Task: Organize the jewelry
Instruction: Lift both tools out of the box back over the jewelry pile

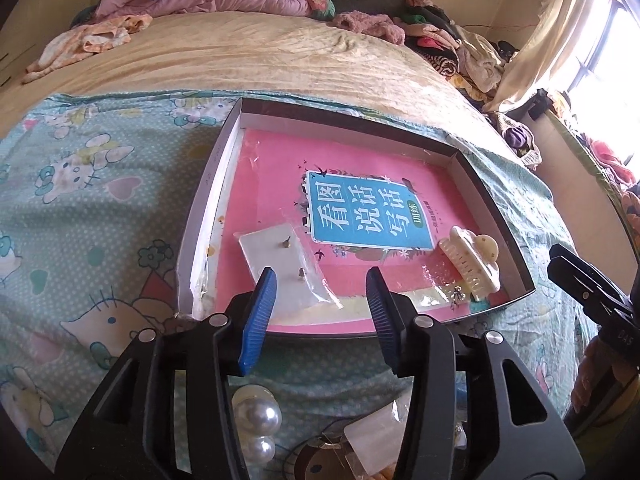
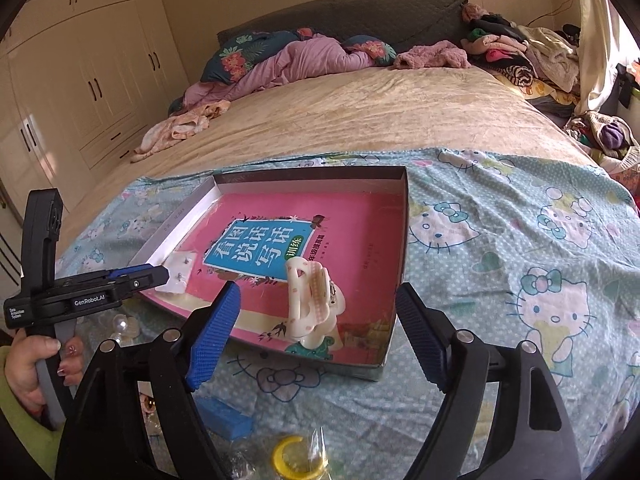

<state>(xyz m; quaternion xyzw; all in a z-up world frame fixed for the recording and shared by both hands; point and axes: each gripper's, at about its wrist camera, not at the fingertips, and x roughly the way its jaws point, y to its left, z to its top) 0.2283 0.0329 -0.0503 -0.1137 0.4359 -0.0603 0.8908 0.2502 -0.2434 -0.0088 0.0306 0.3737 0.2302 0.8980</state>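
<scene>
Both my grippers released, nothing between jaws: left gripper point(image 1: 320, 300), right gripper point(image 2: 318, 332). Nearest, unsorted: white pearl pieces point(image 1: 256, 420), yellow ring in clear wrap point(image 2: 296, 458). Already in shallow cardboard tray point(image 2: 402, 236) on pink book: cream plastic hair claw point(image 2: 312, 304), bagged stud earrings card point(image 1: 286, 268). Roughly halfway, I'd say. Cartoon-cat sheet point(image 2: 520, 260) on bed, clothes piled beyond.

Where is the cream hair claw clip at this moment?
The cream hair claw clip lies inside the shallow box, on the pink book, near the box's front right corner; in the left wrist view it is right of the earring card.
</scene>
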